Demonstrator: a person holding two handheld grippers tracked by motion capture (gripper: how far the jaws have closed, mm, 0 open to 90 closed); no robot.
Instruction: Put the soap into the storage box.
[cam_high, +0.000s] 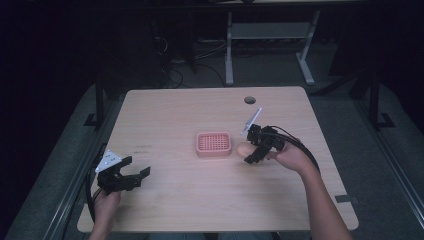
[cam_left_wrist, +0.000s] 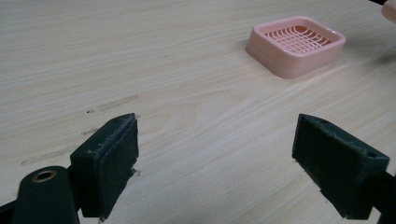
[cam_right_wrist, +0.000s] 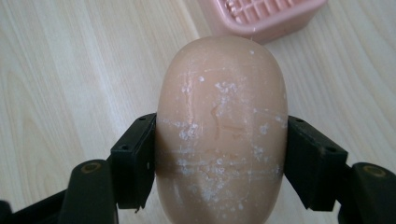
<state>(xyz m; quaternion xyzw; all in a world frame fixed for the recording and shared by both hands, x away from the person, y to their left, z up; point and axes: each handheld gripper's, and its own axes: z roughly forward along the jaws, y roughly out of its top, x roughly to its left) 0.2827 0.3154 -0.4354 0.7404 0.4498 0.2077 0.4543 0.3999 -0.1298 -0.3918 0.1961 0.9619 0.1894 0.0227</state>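
Our right gripper (cam_right_wrist: 219, 161) grips a smooth beige oval soap bar (cam_right_wrist: 222, 126) just right of the pink plastic soap dish with a grid bottom (cam_high: 214, 143) on the surface; we judge placing it remains. Our left gripper (cam_high: 134, 172) rests open, near left.

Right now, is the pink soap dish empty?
Empty: the soap dish shows bare grid; the right claw holds the soap beside it.

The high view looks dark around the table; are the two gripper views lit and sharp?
High view: table lit, surroundings nearly black. Left gripper view: bright, pink dish sharp. Right gripper view: soap in the right hand-held gripper sharp, no strong glare.
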